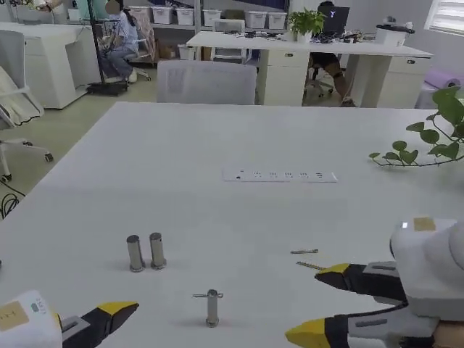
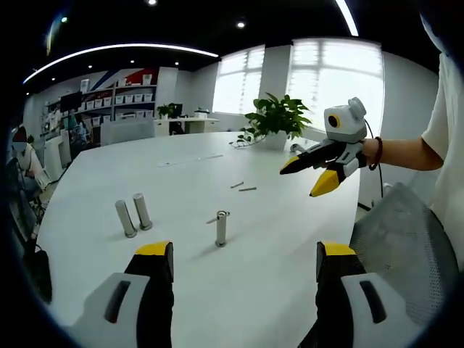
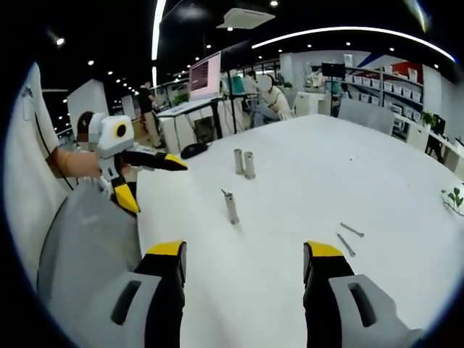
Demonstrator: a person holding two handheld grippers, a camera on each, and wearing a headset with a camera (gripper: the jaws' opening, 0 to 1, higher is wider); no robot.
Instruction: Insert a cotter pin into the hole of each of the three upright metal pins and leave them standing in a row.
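Three upright metal pins stand on the white table (image 1: pixel 239 217). Two bare pins (image 1: pixel 145 251) (image 2: pixel 133 214) (image 3: pixel 243 163) stand side by side at the left. A third pin (image 1: pixel 212 307) (image 2: pixel 221 227) (image 3: pixel 230 206) stands nearer me with a cotter pin through its top. Two loose cotter pins (image 1: pixel 307 259) (image 2: pixel 243 187) (image 3: pixel 347 238) lie on the table to the right. My left gripper (image 1: pixel 109 317) (image 2: pixel 243 275) is open at the lower left, empty. My right gripper (image 1: pixel 326 304) (image 3: pixel 243 272) is open at the lower right, empty, just short of the loose cotter pins.
A white power strip (image 1: pixel 280 175) lies across the middle of the table. A leafy plant (image 1: pixel 435 138) reaches in from the right edge. A grey chair (image 1: pixel 206 81) stands at the far side. Desks, shelves and seated people are beyond.
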